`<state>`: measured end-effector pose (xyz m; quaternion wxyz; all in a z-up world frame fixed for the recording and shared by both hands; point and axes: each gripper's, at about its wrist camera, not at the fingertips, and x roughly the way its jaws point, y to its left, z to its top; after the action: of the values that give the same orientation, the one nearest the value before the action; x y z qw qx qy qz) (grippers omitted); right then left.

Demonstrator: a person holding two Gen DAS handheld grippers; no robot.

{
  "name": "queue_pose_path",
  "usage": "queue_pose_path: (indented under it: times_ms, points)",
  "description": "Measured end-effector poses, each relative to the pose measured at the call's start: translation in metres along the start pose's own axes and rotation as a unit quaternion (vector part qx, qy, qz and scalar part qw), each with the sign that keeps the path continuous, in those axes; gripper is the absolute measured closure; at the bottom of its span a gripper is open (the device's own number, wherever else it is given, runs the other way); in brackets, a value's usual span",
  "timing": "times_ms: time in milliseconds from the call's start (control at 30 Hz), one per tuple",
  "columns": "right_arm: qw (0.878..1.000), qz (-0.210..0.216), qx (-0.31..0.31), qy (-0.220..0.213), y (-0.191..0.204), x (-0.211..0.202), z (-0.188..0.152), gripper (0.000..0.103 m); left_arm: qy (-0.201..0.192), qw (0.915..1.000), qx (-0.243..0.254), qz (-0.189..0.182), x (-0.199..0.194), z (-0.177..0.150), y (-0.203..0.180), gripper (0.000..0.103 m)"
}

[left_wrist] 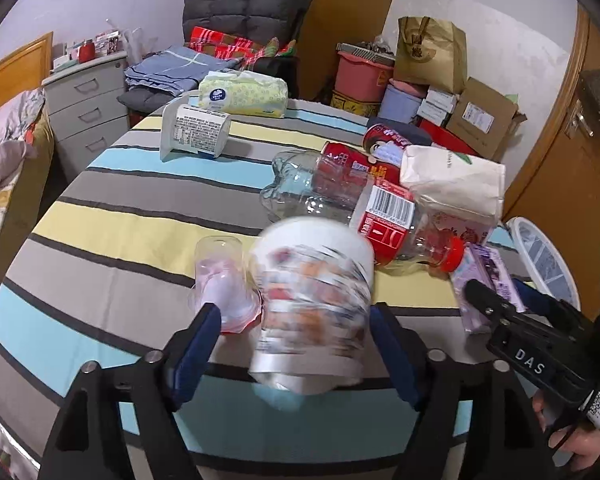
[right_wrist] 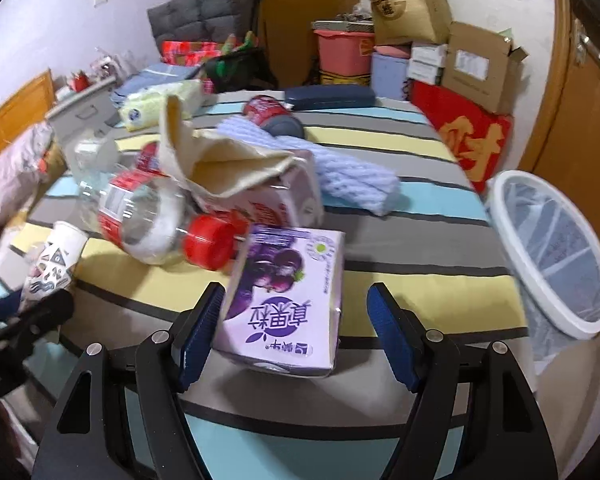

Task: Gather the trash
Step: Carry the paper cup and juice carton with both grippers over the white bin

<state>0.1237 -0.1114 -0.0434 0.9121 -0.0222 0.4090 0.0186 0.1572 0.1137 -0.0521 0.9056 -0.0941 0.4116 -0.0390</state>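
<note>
A patterned paper cup (left_wrist: 312, 300), motion-blurred, stands between the blue pads of my left gripper (left_wrist: 296, 320); a gap shows at the left pad, so the gripper is open. In the right wrist view a purple drink carton (right_wrist: 284, 296) lies on the striped tablecloth (right_wrist: 420, 280) between the jaws of my right gripper (right_wrist: 294, 312), which is open, with the right pad well clear. The left wrist view shows that gripper (left_wrist: 500, 296) at the carton (left_wrist: 488, 268). A white bin (right_wrist: 580, 328) with a plastic liner stands past the table's right edge.
A clear bottle (left_wrist: 340, 200) with a red cap, a white paper bag (left_wrist: 452, 184), a red can (left_wrist: 384, 136), a clear plastic cup (left_wrist: 220, 276), a white carton (left_wrist: 196, 132) and a tissue pack (left_wrist: 244, 96) lie on the table. Boxes and bags are stacked behind.
</note>
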Motion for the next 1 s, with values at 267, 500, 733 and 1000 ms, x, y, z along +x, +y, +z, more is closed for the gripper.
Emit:
queue_pose_path:
  times_ms: [267, 500, 733, 1000]
  points:
    - [1.0, 0.016, 0.021, 0.006, -0.008, 0.003, 0.001, 0.046, 0.02, 0.9998, 0.005, 0.005, 0.014, 0.002, -0.002, 0.026]
    - [0.999, 0.03, 0.019, -0.005, -0.008, -0.001, -0.001, 0.047, 0.023, 0.9996, 0.007, 0.011, 0.018, 0.0, -0.007, 0.031]
    - [0.999, 0.034, 0.014, -0.012, -0.012, -0.005, -0.004, 0.047, 0.023, 0.9996, 0.015, -0.01, 0.012, -0.001, -0.015, 0.051]
    - [0.998, 0.052, 0.027, -0.029, -0.025, -0.018, -0.002, 0.047, -0.008, 0.9994, 0.021, -0.028, -0.018, 0.0, -0.03, 0.051]
